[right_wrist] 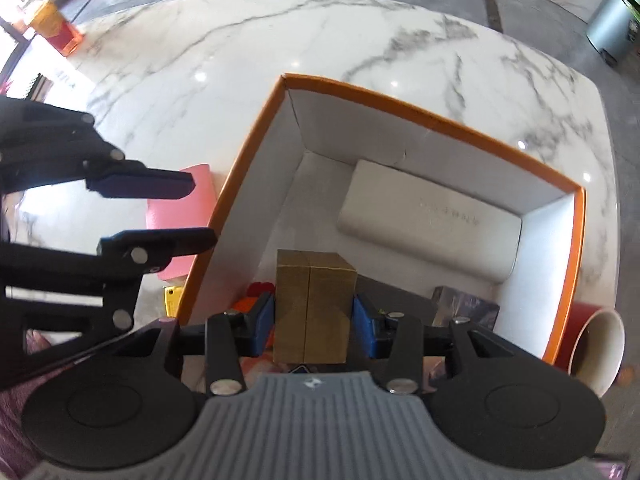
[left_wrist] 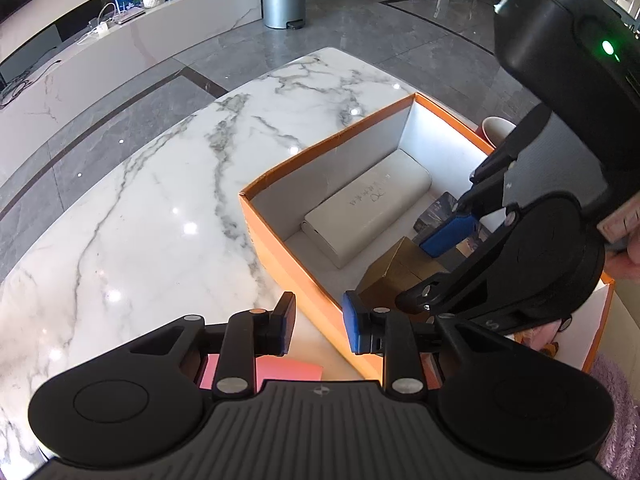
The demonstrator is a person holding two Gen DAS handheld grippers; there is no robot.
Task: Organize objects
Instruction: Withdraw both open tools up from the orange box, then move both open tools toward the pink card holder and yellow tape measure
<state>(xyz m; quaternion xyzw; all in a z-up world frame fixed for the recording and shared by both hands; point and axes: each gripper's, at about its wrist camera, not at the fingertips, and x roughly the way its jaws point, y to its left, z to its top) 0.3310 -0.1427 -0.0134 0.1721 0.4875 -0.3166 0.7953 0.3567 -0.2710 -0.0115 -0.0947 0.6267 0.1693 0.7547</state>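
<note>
Right tongs [right_wrist: 314, 320] clamp a gold-brown carton [right_wrist: 314, 304] between the blue pads [right_wrist: 264, 322], holding it upright inside the orange box [right_wrist: 256, 148], at the near end of the box. Left tongs [right_wrist: 200, 212] sit to the left of the box in the right wrist view, jaws apart with nothing between them, over a pink pad [right_wrist: 182, 208] lying flat on the table [right_wrist: 240, 40] just beside the box's left wall. A yellow item [right_wrist: 173, 298] shows beside the box's near-left corner, mostly hidden. Inside the box, left to right: red-orange bits [right_wrist: 256, 296] by the left wall, partly hidden, cannot tell what; the carton; a dark flat packet [right_wrist: 466, 306] near the right wall. White rounded case [right_wrist: 430, 228] lies flat along the far-right inner wall. A red cup with white inside [right_wrist: 596, 344] lies on its side outside the box, touching its right wall. Left wrist view: left tongs [left_wrist: 318, 322] moderately open and empty above the box's near corner and table [left_wrist: 140, 200]; pink pad [left_wrist: 296, 372] under them; white case [left_wrist: 368, 208] on the box floor along the far side; right tongs [left_wrist: 400, 264] reach in from the right with the carton [left_wrist: 394, 276]. Box [left_wrist: 280, 256] sits toward the table's right edge.
</note>
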